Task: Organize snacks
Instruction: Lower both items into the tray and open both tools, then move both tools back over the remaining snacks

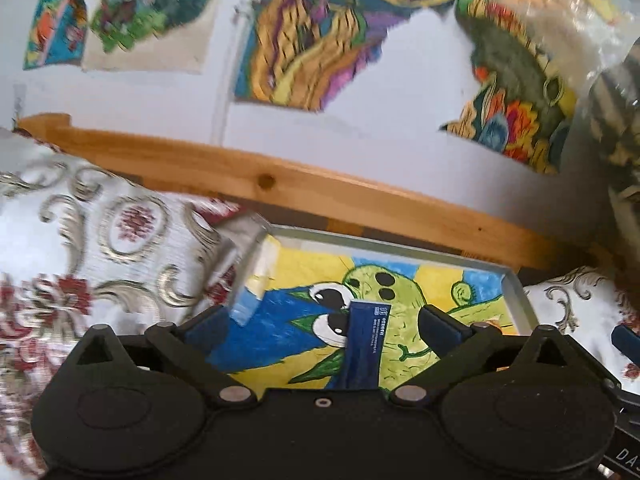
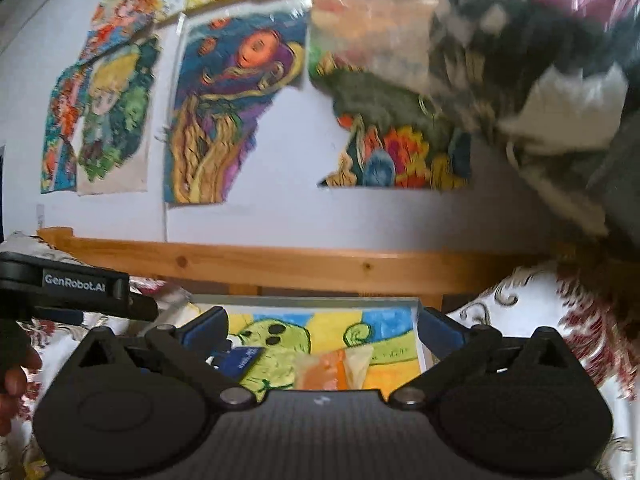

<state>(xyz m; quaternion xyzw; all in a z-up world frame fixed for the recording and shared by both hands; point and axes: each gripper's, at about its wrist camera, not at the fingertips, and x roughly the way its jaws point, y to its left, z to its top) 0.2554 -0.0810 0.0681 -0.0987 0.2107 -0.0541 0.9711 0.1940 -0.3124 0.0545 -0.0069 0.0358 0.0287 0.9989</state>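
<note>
A shallow grey-rimmed tray (image 1: 400, 246) with a painted green cartoon creature on its floor lies ahead on patterned cloth. A dark blue snack packet (image 1: 362, 344) rests in it, in the gap between the fingers of my open left gripper (image 1: 324, 322), touching neither. In the right wrist view the same tray (image 2: 304, 301) holds the blue packet (image 2: 240, 360) and some orange and pale clear-wrapped snacks (image 2: 332, 368). My right gripper (image 2: 324, 328) hangs open over the tray's near side, holding nothing. A clear plastic piece (image 1: 248, 280) leans at the tray's left corner.
A wooden rail (image 1: 280, 184) runs behind the tray under a white wall with colourful drawings. Embroidered cushions (image 1: 100, 240) flank the tray on both sides. A blurred clear plastic bag (image 2: 380, 32) hangs at the upper right. The left gripper's body (image 2: 80, 284) and a hand (image 2: 16, 360) show at left.
</note>
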